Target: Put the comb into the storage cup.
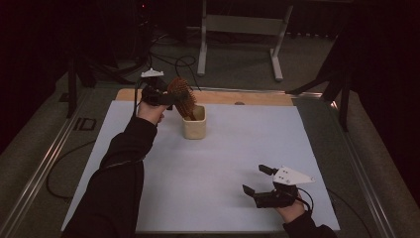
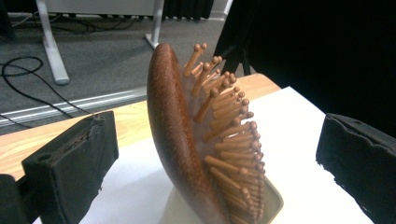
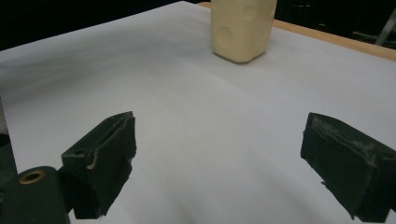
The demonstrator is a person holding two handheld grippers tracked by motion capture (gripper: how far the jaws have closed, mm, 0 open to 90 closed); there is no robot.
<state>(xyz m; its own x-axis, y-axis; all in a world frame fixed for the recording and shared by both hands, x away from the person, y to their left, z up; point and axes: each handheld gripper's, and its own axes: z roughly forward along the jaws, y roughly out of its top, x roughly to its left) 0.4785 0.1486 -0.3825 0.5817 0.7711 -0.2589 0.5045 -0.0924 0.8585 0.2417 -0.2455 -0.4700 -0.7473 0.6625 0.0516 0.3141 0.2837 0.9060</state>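
1. Left gripper view: the wooden paddle hairbrush stands handle-down in the cream holder cup, head leaning, bristles toward the right jaw; the left gripper has its jaws spread wide on either side of the head, neither pad touching it.
2. High view: that cup sits toward the far middle of the white sheet, the left gripper level at the brush head.
3. The right gripper rests near the front edge, jaws wide apart and holding nothing (well clear of the cup).
4. Risk, as I judge it: the top-heavy, tilted brush could tip the light cup if a pad catches the bristles on withdrawal.
5. Surroundings: a wooden table edge beyond the sheet, grey carpet with cables, a white metal stand, dark room.
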